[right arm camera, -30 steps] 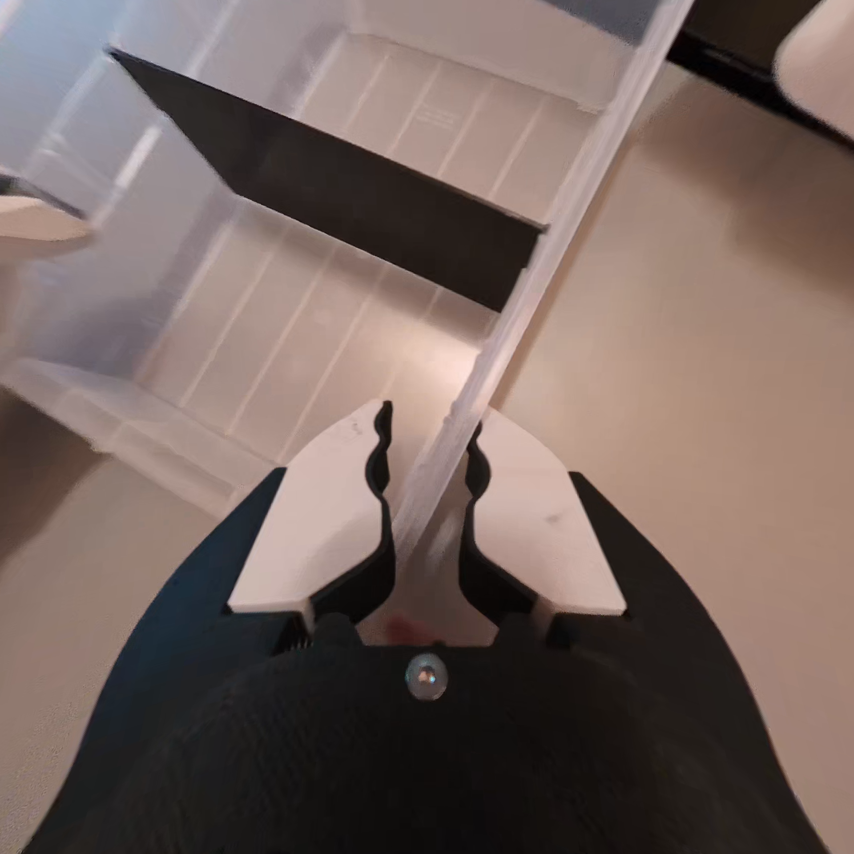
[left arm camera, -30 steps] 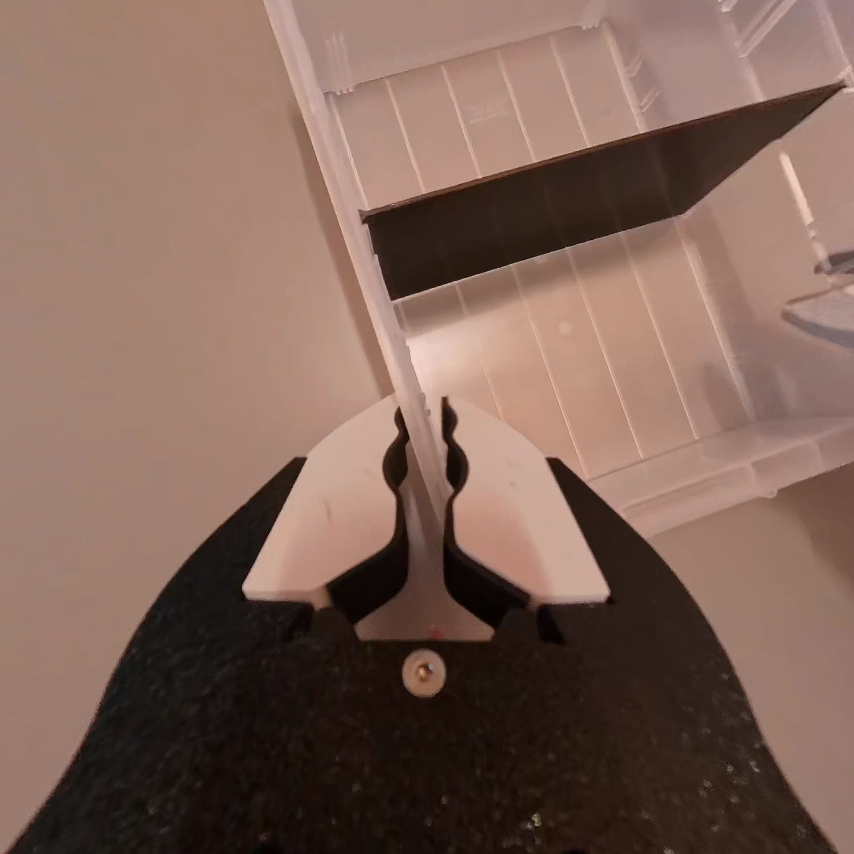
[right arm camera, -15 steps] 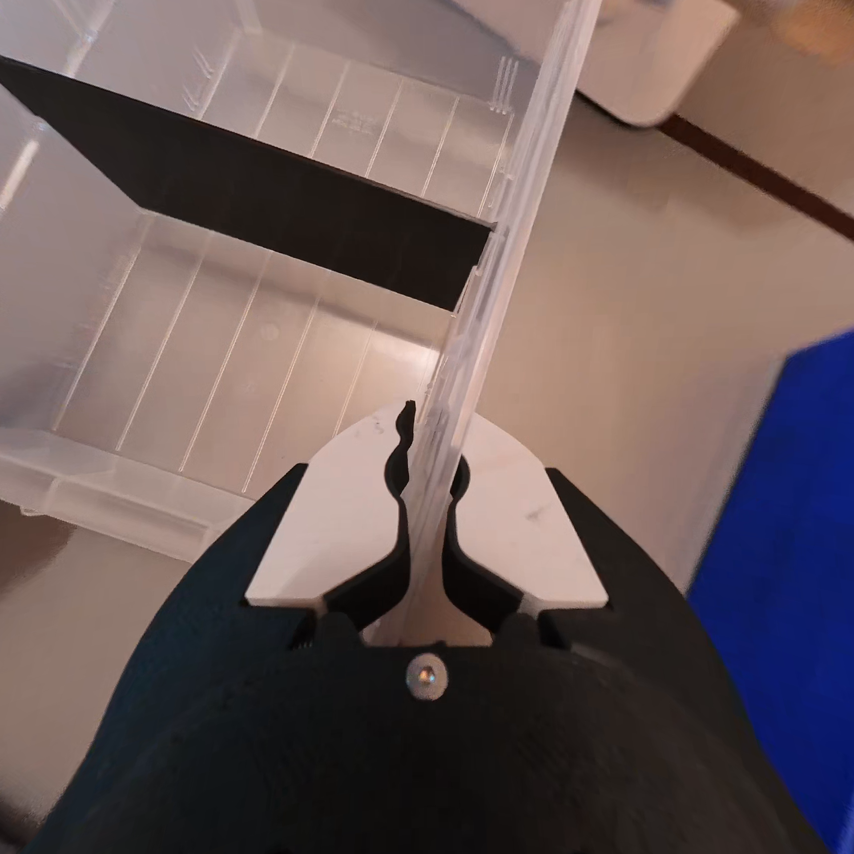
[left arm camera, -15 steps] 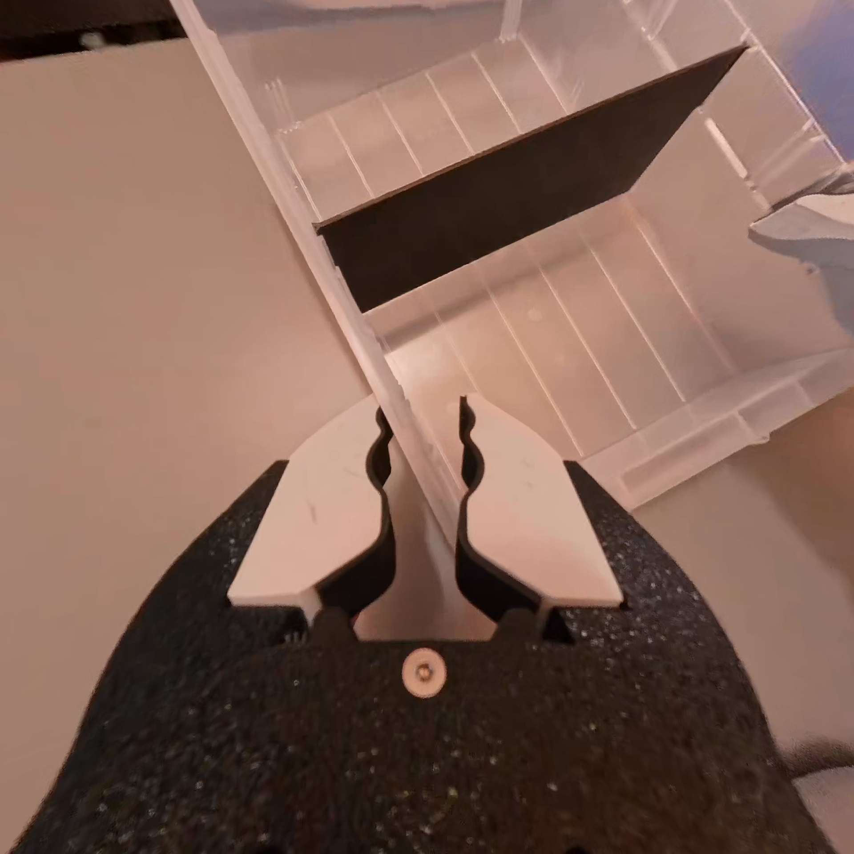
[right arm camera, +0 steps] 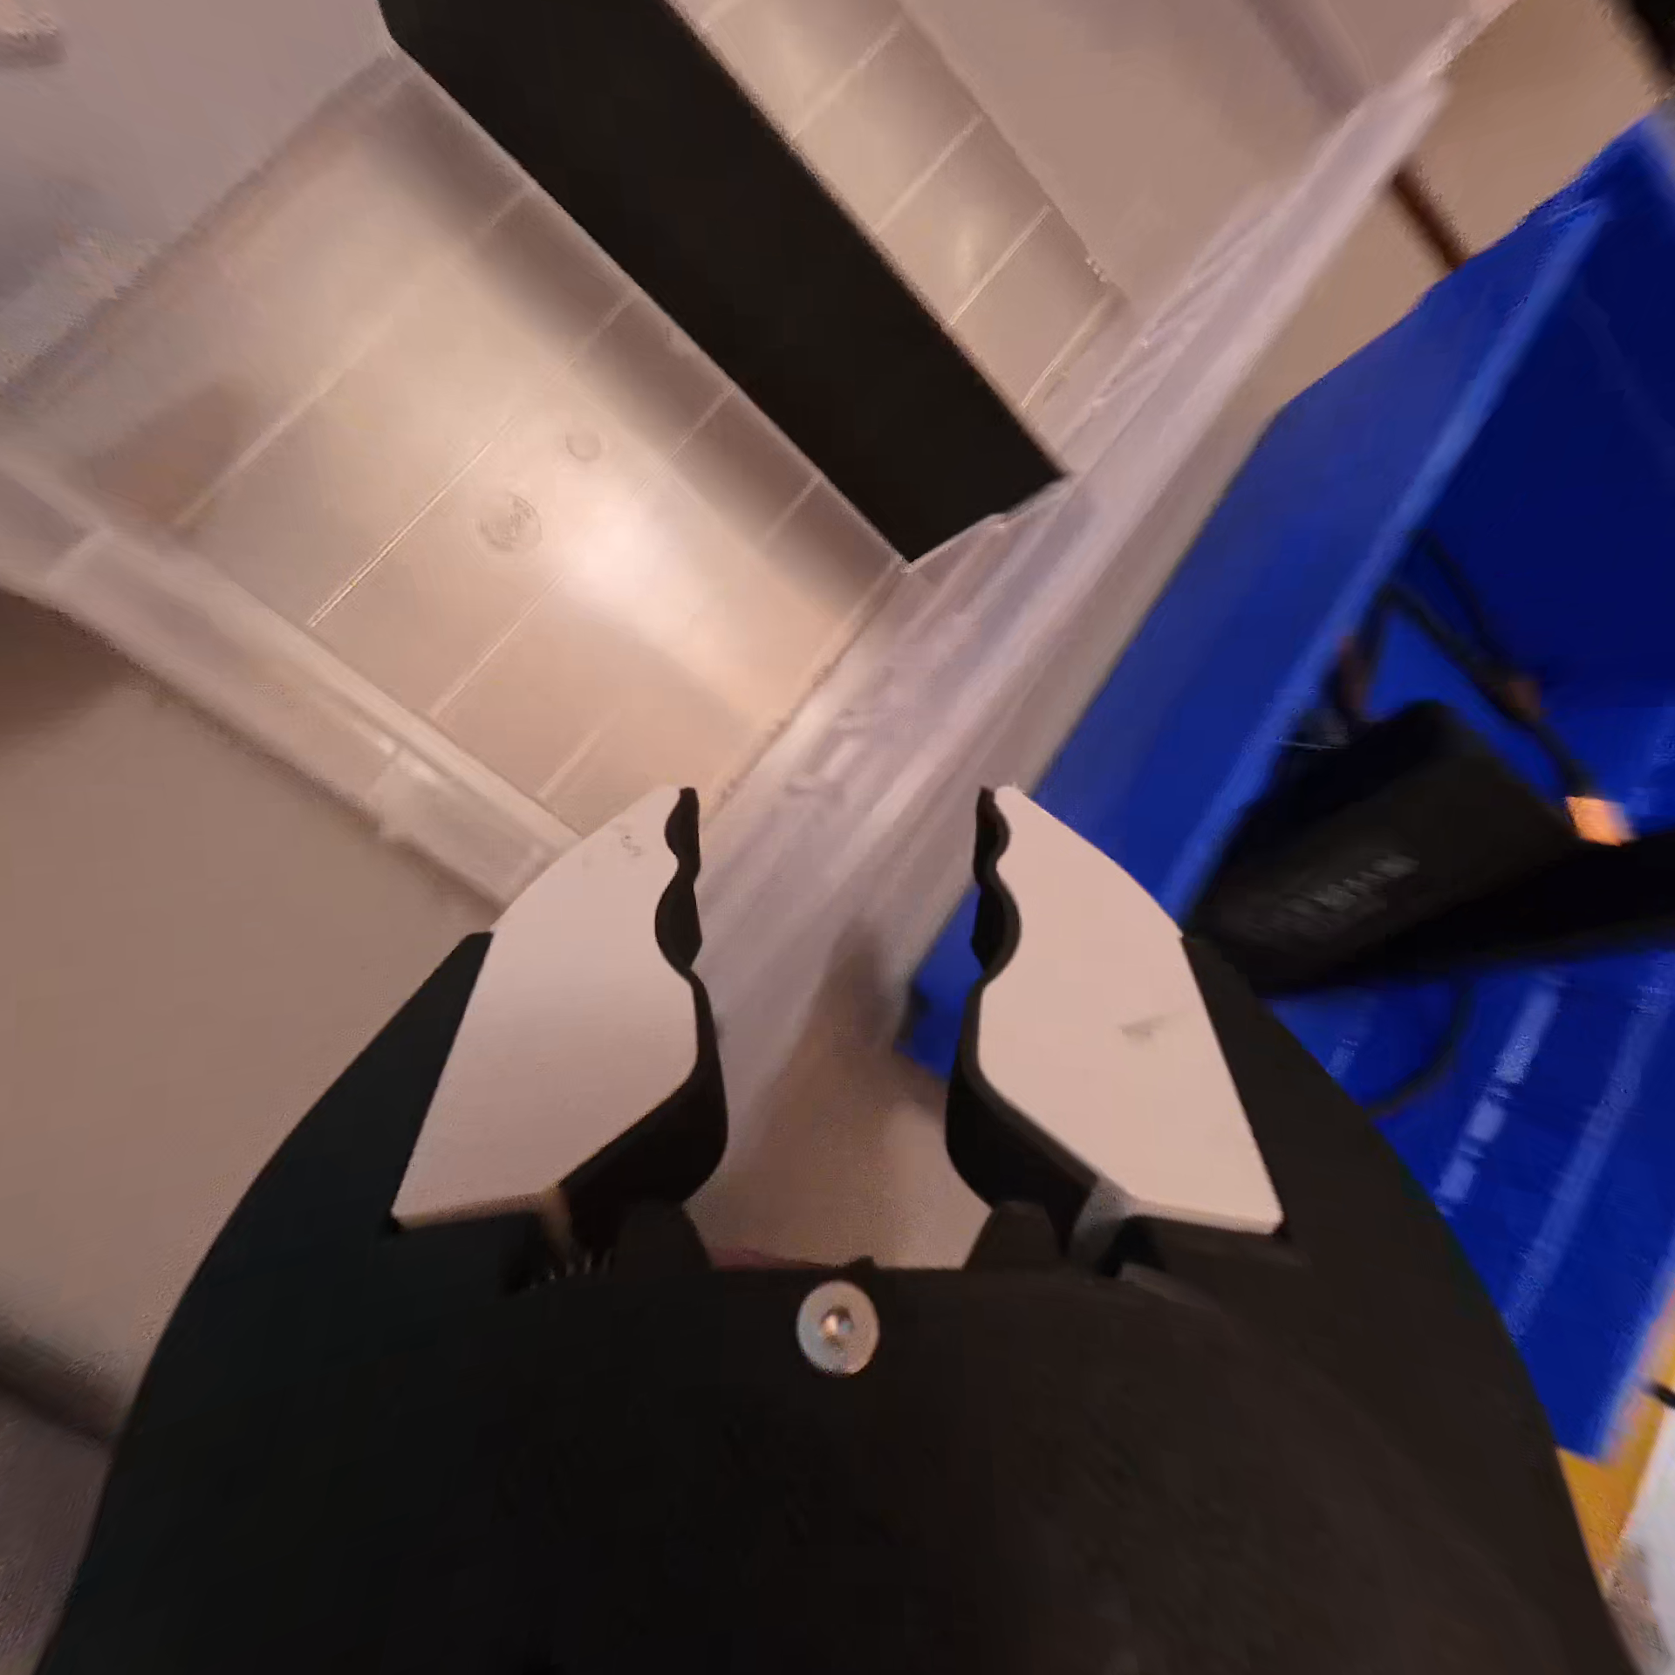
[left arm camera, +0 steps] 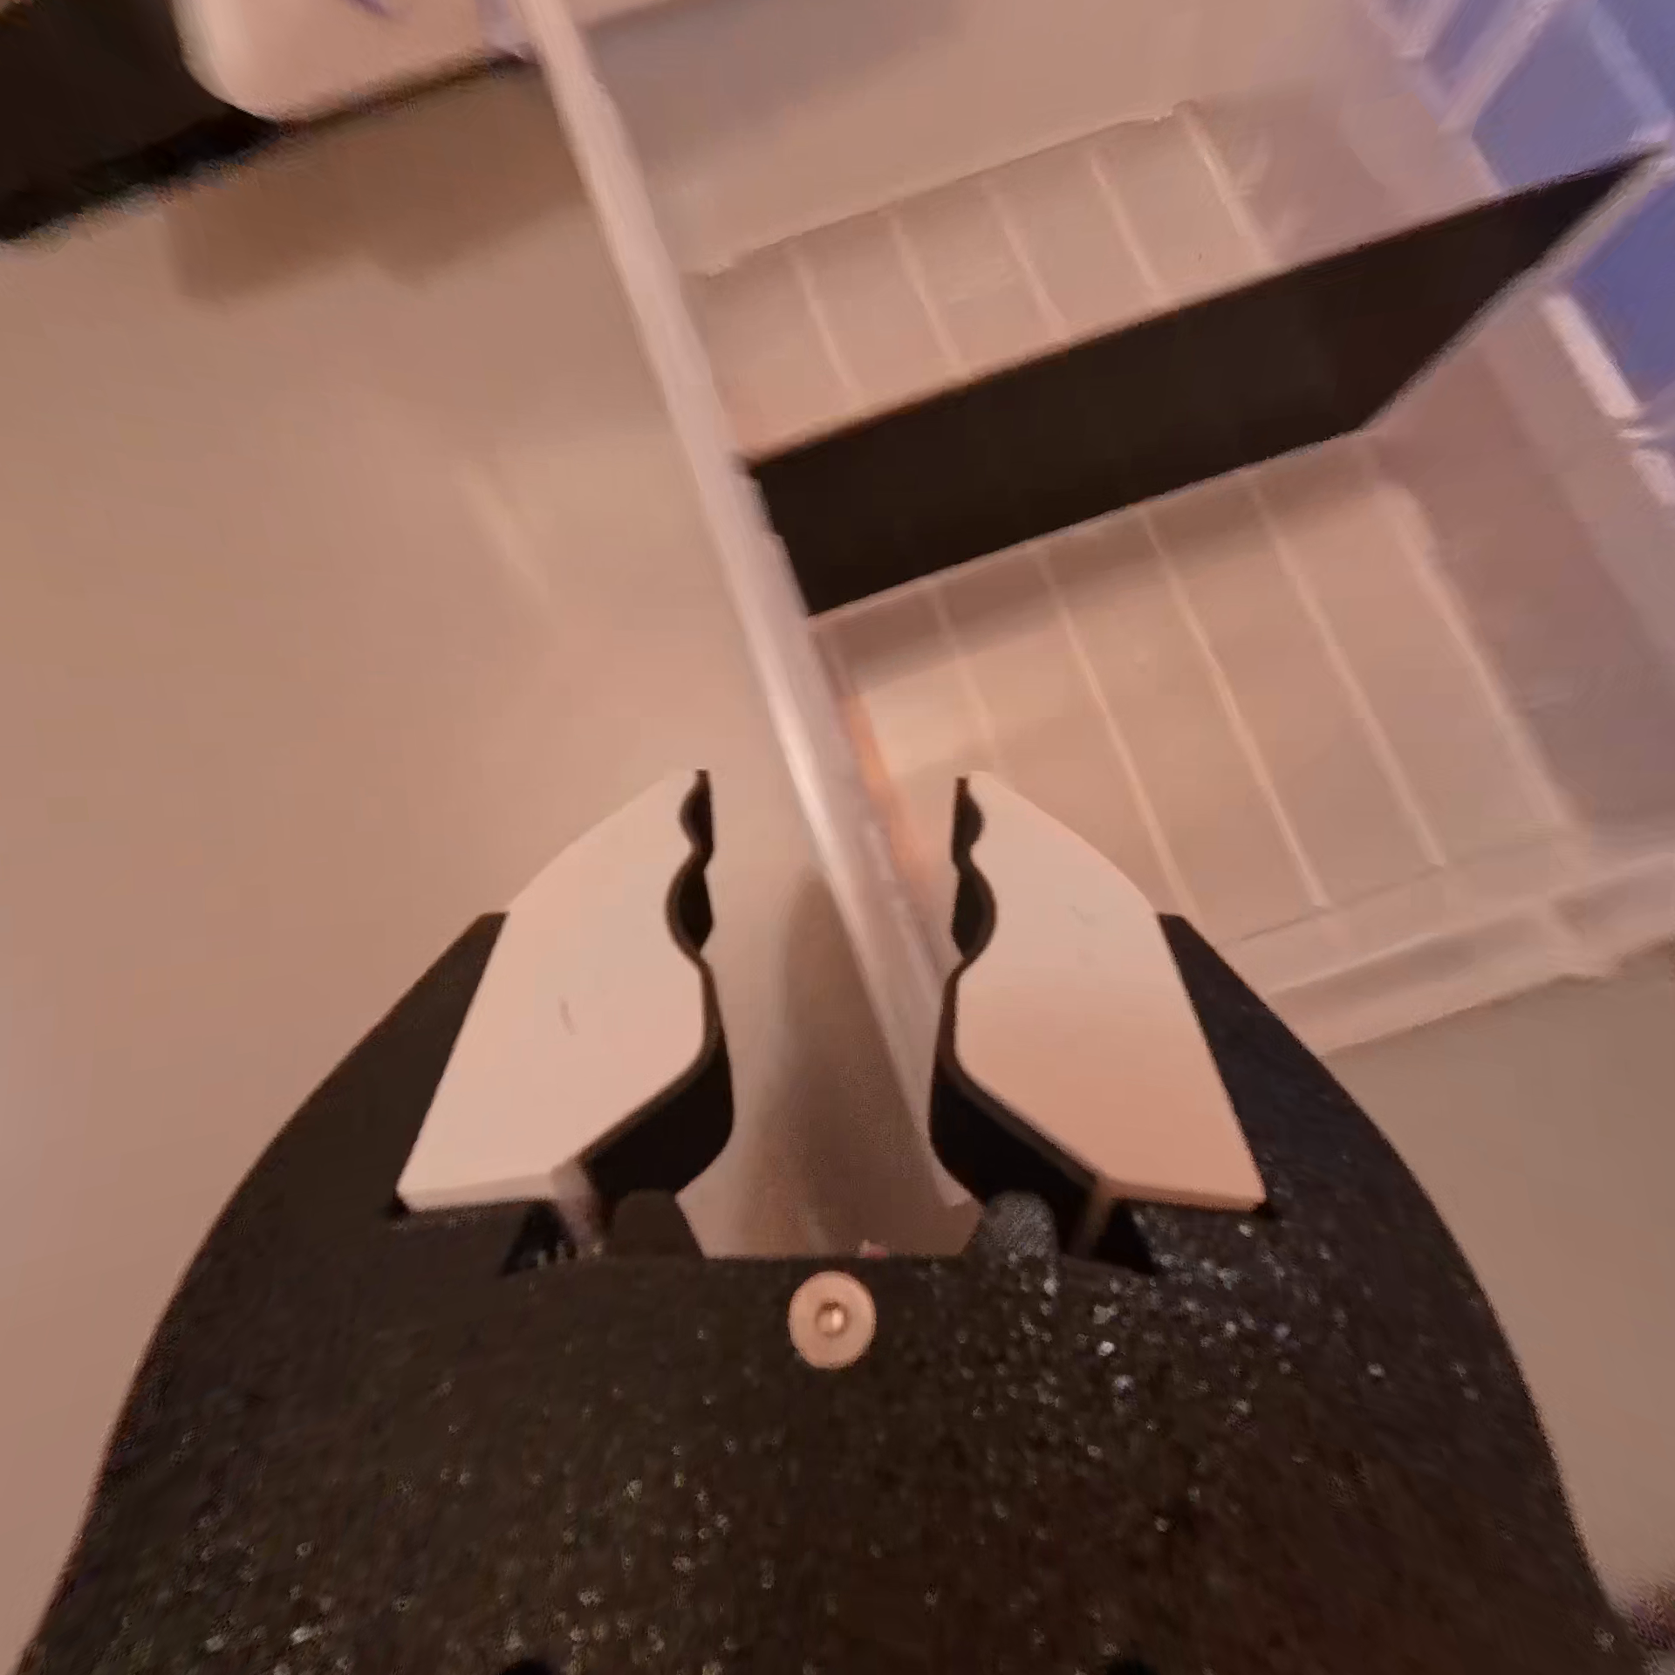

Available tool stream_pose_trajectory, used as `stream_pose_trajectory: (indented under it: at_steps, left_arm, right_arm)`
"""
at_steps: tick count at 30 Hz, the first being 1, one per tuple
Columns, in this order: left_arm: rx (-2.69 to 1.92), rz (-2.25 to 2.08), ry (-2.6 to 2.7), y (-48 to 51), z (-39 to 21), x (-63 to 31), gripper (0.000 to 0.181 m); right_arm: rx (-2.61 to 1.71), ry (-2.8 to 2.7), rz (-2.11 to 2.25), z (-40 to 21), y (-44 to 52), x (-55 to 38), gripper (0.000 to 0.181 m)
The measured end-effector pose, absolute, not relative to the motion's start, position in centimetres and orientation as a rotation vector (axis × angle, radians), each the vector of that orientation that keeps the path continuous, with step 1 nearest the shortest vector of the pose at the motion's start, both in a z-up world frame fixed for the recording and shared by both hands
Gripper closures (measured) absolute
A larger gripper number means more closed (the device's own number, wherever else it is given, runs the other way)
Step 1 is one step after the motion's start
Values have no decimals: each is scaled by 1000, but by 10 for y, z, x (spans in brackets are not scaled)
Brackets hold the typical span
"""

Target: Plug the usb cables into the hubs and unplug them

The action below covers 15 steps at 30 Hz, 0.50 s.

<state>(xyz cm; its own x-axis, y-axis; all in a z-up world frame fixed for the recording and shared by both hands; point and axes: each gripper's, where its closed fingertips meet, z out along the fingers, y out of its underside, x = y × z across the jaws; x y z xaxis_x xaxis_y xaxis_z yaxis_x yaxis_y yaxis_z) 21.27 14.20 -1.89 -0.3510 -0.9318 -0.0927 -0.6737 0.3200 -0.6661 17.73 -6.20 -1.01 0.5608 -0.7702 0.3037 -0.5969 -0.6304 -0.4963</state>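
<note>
A clear plastic bin (left arm camera: 689, 363) with a black divider (left arm camera: 1178, 408) stands on the beige table. My left gripper (left arm camera: 829, 789) is open, and the bin's left wall runs between its fingers, close to the right one. My right gripper (right arm camera: 838, 802) is open over the bin's right wall (right arm camera: 952, 634); the black divider (right arm camera: 725, 272) lies beyond it. A blue bin (right arm camera: 1450, 408) to the right holds a black hub-like block (right arm camera: 1405, 861) and thin dark cables (right arm camera: 1396, 616). Both compartments of the clear bin look empty.
A white object (left arm camera: 317, 54) lies at the table's far edge, with a dark strip (left arm camera: 82, 136) beside it. The beige tabletop (left arm camera: 272, 634) stretches left of the clear bin. The blue bin stands right against the clear bin's right wall.
My left gripper, shut on the bin's left wall a second ago, has opened. My right gripper closed on the right wall half a second ago and has opened again. The blue bin has come into view.
</note>
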Motion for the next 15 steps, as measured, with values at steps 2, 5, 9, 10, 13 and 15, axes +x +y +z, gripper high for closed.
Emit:
stream_pose_trajectory:
  at_steps: [2, 5, 9, 10, 13, 15]
  left_arm:
    - [-1332, -673, 2014, 147, 15, 220, 125]
    - [-1209, -926, 2117, 72, 58, 213, 123]
    - [-1092, -1203, 2512, -67, 67, 185, 130]
    - [-1084, -1169, 2581, -89, 59, 185, 130]
    - [-1117, -985, 2591, -119, 38, 211, 120]
    - [-1117, -891, 2543, -122, 31, 228, 127]
  right_arm:
    - [-2311, 1090, -777, 37, -87, 170, 120]
    - [-2025, 1388, -832, 77, -188, 176, 105]
    - [-1780, 1790, -827, 52, -319, 190, 90]
    - [-1709, 1843, -742, 39, -331, 195, 91]
    - [-1656, 1862, -514, 9, -336, 204, 105]
    - [-1701, 1819, -526, 2, -336, 210, 119]
